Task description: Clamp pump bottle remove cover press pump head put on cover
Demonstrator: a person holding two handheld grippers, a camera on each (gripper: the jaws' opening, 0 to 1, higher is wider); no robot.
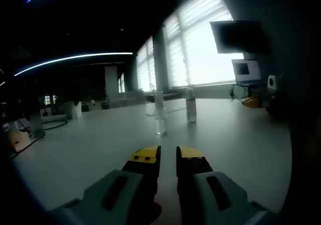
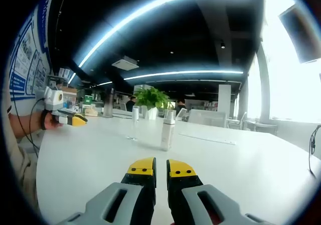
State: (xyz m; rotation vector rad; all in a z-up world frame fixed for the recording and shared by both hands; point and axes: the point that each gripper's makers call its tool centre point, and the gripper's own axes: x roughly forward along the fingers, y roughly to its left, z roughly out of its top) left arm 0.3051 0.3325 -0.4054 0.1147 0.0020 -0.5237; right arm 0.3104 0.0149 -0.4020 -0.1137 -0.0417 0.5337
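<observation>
Right gripper view: left tongs (image 2: 75,118) far off over table (image 2: 90,159), bottle (image 2: 167,130) ahead; both tongs clenched, empty.

Each gripper, the left gripper (image 1: 168,154) and the right gripper (image 2: 161,167), has grey moulded jaws with dark oval slots, black inner faces and yellow tips. At the left edge of the right gripper view, a hand (image 2: 50,119) wears a dark wrist strap.

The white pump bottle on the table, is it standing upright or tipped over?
Upright. In the right gripper view the pump bottle stands on its base on the white table, top end up, with nothing touching it.
</observation>
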